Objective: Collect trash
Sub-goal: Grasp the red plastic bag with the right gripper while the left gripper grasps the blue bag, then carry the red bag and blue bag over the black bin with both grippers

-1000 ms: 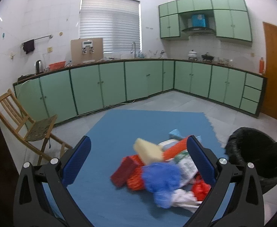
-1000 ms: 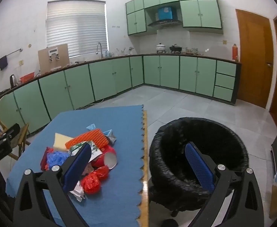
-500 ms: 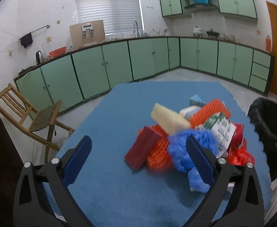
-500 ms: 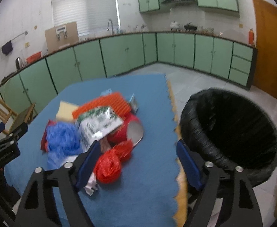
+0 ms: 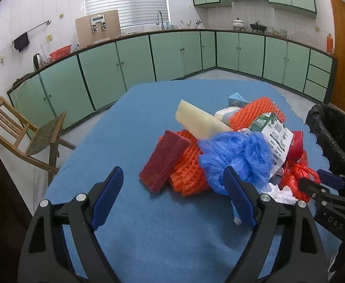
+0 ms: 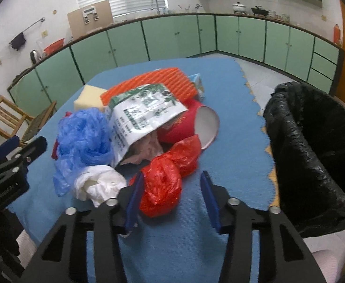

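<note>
Here both grippers' fingers gape; right gripper (image 6: 171, 197) straddles crinkly red bag (image 6: 165, 181) (plastic).

A counter (image 5: 130, 212) covered by a blue textured mat with a scalloped right edge carries a heap of trash set toward its right side. Lying on the mat are a dark red rectangular block (image 5: 164, 159), an orange foam net (image 5: 187, 172) beside it, a crumpled blue plastic bag (image 6: 83, 134), a crumpled white plastic bag (image 6: 99, 184), a red plastic bag (image 6: 165, 186) and a red paper cup (image 6: 196, 122) tipped on its side. A pale yellow sponge (image 6: 88, 97) sits at the heap's far left. A printed white-and-green packet (image 6: 141, 115) and a second orange net (image 6: 153, 82) lie on top of the others.
</note>
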### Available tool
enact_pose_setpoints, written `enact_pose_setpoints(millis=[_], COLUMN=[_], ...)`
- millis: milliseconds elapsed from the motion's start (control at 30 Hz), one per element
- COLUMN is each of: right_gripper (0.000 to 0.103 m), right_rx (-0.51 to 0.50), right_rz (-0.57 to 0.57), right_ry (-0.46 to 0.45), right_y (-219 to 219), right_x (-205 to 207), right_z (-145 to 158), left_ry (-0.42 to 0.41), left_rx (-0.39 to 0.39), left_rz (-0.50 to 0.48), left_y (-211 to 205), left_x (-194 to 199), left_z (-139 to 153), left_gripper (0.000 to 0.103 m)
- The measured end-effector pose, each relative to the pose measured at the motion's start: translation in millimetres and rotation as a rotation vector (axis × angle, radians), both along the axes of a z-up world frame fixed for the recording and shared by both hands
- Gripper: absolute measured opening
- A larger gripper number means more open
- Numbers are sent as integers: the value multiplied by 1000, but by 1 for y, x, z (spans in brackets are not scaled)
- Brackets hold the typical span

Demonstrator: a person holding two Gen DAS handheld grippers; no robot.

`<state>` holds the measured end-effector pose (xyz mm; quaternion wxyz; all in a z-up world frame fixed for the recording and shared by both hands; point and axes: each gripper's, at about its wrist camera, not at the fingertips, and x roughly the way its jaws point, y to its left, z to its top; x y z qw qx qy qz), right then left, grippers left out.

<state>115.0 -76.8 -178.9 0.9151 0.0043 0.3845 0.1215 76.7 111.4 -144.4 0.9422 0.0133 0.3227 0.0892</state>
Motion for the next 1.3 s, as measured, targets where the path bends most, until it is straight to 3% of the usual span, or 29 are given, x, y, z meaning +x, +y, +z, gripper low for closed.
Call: enact_pose_setpoints(millis=[33, 133, 300, 567, 667, 800, 900, 1233, 1300], right_gripper=[24, 18, 17, 17, 17, 17, 17, 17, 17], right_rx=[13, 12, 58, 64, 71, 78, 87, 98, 96], right_rz=[32, 62, 52, 8, 5, 11, 10, 6, 8], right_ry=[4, -6, -10, -27, -20, -26, -32, -57, -53], right_y=[3, 8, -2, -13, -15, -16, -18, -20, -20], right_x=[1, 1, -4, -10, -11, -12, -13, -16, -16], right_z=[0, 2, 13, 24, 26, 29, 33, 48, 47], left_ry=[1, 1, -9, 8, 17, 26, 13, -19, 1], left_rx=[-3, -12, -24, -27, -32, -24, -24, -56, -52], left_rz=[-4, -24, -57, -91, -105, -131, -144, -149, -150], left_y=[-1, -6, -17, -39, -43, -48, -49, -40, -40], left_x=[0, 1, 5, 26, 31, 31, 28, 21, 21], left_z=[-1, -1, 1, -2, -3, -4, -3, 11, 6], left_gripper=[84, 84, 84, 74, 53, 15, 0, 0, 8])
